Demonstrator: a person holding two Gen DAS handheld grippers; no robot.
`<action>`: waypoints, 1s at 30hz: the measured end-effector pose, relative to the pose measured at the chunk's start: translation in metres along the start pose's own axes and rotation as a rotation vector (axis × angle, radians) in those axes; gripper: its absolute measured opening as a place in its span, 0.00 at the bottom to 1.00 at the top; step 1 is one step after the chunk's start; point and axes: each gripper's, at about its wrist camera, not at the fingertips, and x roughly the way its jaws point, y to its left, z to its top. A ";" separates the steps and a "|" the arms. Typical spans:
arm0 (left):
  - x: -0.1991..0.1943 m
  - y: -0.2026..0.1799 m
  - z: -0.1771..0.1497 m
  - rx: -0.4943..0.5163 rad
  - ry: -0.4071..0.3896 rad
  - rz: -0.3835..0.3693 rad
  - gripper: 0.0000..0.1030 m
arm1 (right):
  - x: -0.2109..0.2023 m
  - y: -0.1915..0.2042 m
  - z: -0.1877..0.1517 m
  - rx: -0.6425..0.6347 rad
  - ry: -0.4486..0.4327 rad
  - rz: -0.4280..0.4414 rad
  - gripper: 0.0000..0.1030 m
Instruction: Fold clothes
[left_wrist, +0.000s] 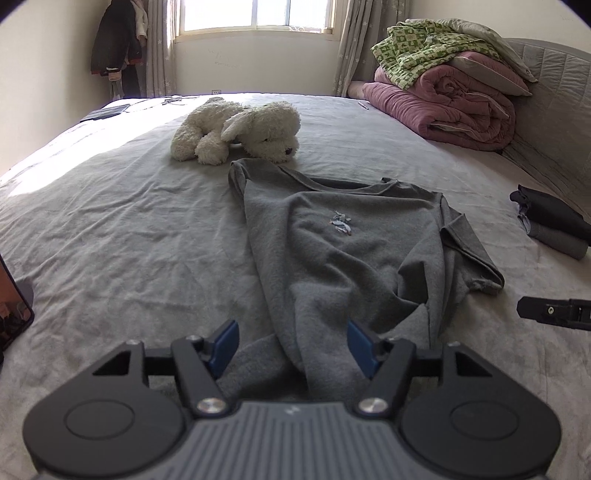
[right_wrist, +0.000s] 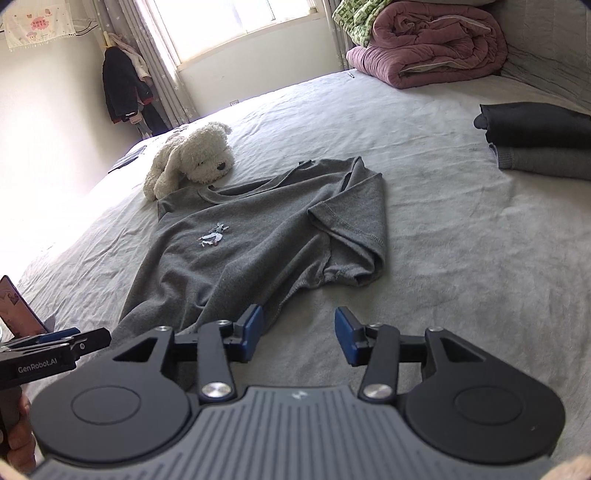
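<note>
Left gripper (left_wrist: 291, 345) spread wide over the hem of the grey T-shirt (left_wrist: 332, 251), right gripper (right_wrist: 299, 334) also spread, empty, just beside that hem; shirt lies rumpled mid-bed (left_wrist: 110, 229) near the plush dog (left_wrist: 240, 129); soft, light, limp, so probably best pinched at hem corners.

text: "GenRobot.AI" | on: left gripper (right_wrist: 79, 338) body | view: right wrist

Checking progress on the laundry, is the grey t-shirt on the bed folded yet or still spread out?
Mostly spread out. The grey t-shirt lies face up on the bed sheet, collar and chest print showing; only one sleeve is flipped inward.
</note>
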 end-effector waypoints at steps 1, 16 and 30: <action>0.001 0.001 -0.004 0.007 0.008 -0.011 0.64 | 0.003 -0.001 -0.004 0.005 0.019 0.008 0.47; 0.027 0.038 0.009 -0.033 0.000 -0.022 0.64 | 0.067 0.001 -0.007 0.133 0.072 0.077 0.38; 0.073 0.067 0.032 -0.398 0.080 -0.112 0.60 | 0.072 0.000 0.004 0.096 -0.017 -0.030 0.00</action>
